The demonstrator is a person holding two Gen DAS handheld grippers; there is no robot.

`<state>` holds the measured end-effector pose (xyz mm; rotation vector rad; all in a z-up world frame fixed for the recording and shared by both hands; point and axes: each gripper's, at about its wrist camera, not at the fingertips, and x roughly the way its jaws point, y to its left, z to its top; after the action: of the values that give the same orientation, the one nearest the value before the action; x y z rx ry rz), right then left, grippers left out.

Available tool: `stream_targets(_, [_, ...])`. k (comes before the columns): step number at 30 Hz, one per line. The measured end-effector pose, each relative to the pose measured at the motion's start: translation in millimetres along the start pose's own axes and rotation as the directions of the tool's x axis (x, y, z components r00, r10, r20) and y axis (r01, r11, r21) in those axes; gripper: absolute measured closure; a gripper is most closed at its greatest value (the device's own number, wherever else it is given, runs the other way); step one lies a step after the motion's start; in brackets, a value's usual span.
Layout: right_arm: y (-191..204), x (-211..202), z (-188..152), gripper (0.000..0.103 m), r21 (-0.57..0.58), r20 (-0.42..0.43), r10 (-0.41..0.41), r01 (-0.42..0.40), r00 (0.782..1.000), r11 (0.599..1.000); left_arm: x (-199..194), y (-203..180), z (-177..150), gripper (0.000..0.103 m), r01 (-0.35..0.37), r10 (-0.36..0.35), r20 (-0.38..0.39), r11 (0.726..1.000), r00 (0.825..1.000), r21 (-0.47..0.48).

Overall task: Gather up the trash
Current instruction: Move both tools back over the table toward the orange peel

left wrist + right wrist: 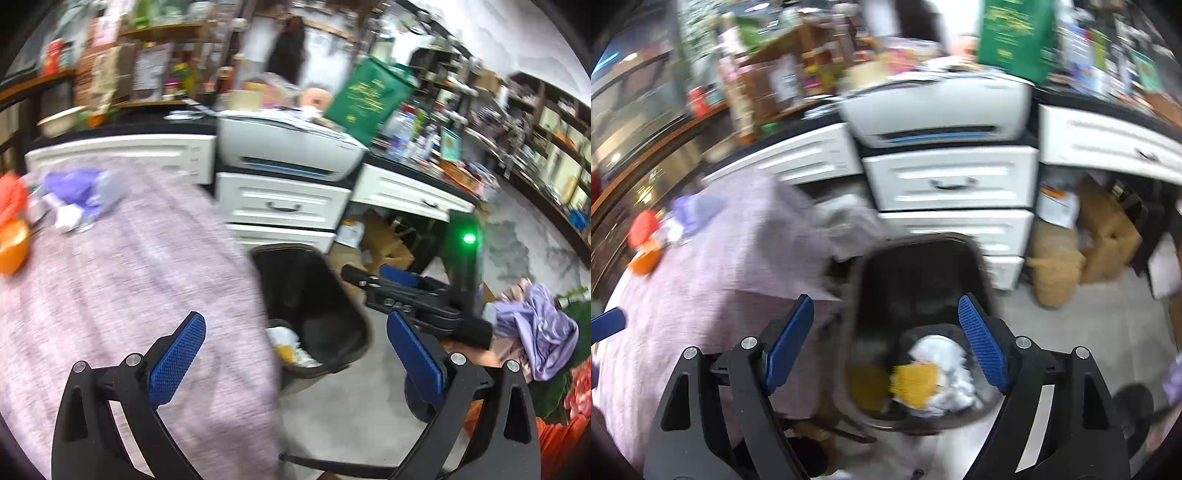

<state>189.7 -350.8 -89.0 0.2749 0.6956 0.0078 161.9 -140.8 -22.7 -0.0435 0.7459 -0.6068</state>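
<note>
Both my grippers empty over the bin, more trash left on the surface.

My right gripper (886, 343) hangs above the dark trash bin (975, 254), its blue pads spread wide with nothing between them; crumpled white paper (945, 373) and a yellow scrap (916, 380) lie in the bottom of the bin. My left gripper (295, 354) is just as wide apart and holds nothing, sitting over the near right edge of the surface, which is draped in a pinkish-lilac cloth (129, 280), with the bin just to its right on the floor. At the far left of that cloth a purple wrapper (79, 188), some white scraps (68, 218) and orange pieces (13, 240) are still lying together. White drawers (949, 181) and a printer (938, 107) stand behind the bin.
</note>
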Motion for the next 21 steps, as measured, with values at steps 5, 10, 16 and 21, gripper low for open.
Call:
stream_targets(5, [66,6,11,0.02,-0.124,-0.022,0.139,-0.141,0.99,0.982,-26,50,-5,0.006,-0.097,0.098,0.013,0.992,0.995,-0.085])
stream_targets(10, [121,10,20,0.02,-0.191,-0.06,0.262,-0.268,0.963,0.944,-54,94,-16,0.006,-0.233,0.237,0.024,0.966,0.971,-0.115])
stream_targets(16, [186,19,30,0.02,-0.28,-0.113,0.356,-0.373,0.928,0.884,-85,144,-26,0.006,-0.309,0.32,0.018,0.926,0.947,-0.217])
stream_targets(21, [246,28,39,0.02,-0.369,-0.146,0.411,-0.435,0.9,0.821,-100,174,-29,0.006,-0.394,0.406,-0.007,0.882,0.914,-0.259])
